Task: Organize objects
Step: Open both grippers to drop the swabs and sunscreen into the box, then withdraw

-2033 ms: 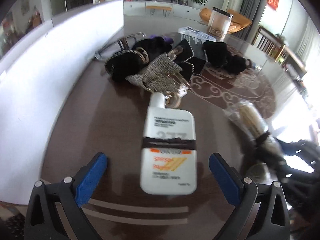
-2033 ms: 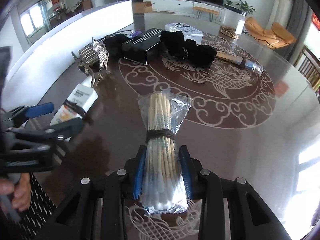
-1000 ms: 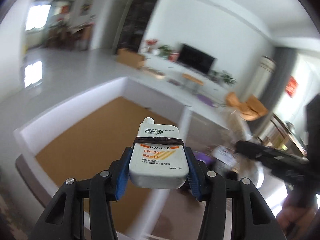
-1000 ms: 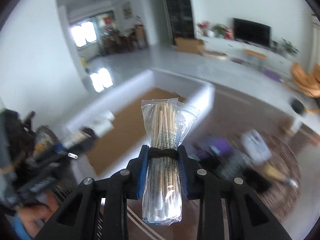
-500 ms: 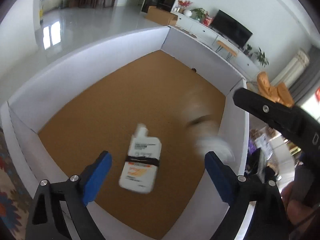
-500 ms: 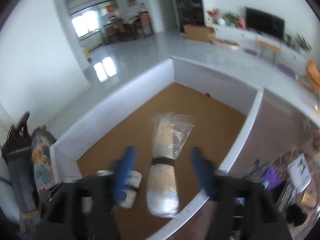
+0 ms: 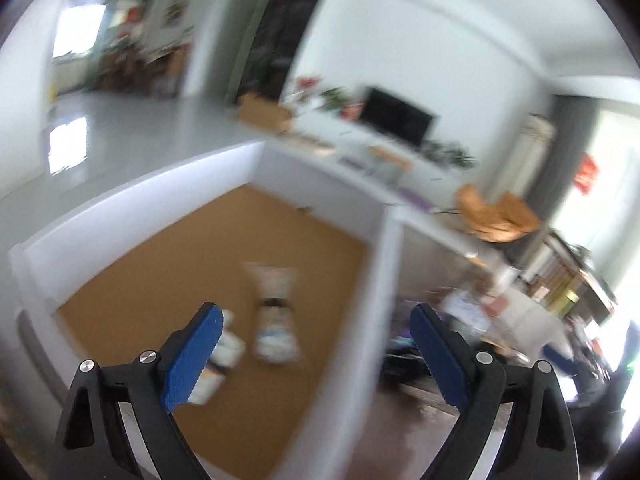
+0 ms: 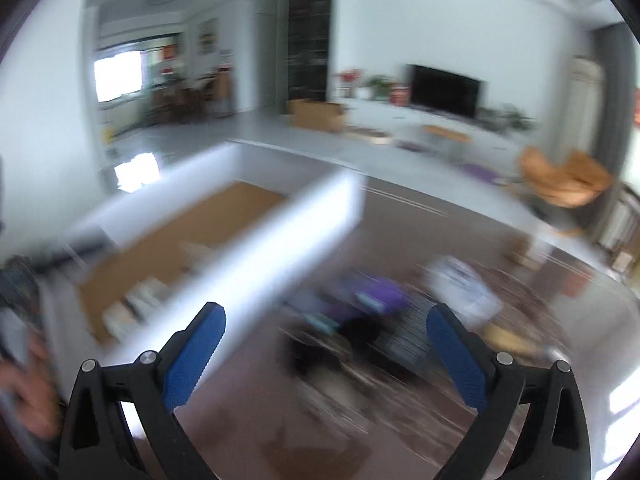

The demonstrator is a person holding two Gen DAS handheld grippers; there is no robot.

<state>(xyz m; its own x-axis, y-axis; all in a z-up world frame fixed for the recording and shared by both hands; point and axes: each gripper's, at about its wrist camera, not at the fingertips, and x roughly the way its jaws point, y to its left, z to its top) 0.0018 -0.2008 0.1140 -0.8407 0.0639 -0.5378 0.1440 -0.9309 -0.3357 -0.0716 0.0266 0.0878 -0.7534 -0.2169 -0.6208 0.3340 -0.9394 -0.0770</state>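
Lying blurred: swab packet, white bottle

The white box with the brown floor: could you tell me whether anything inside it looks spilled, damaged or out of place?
Nothing stands out. The bottle and the bag of swabs lie side by side on the floor of the box, though blur hides fine detail.

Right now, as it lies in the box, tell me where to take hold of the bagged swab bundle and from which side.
Probably at the dark band around the swab bundle, which looks like its narrowest, firmest part. It lies flat on the floor of the box, so come straight down from above, jaws across its width. Blur hides finer detail.
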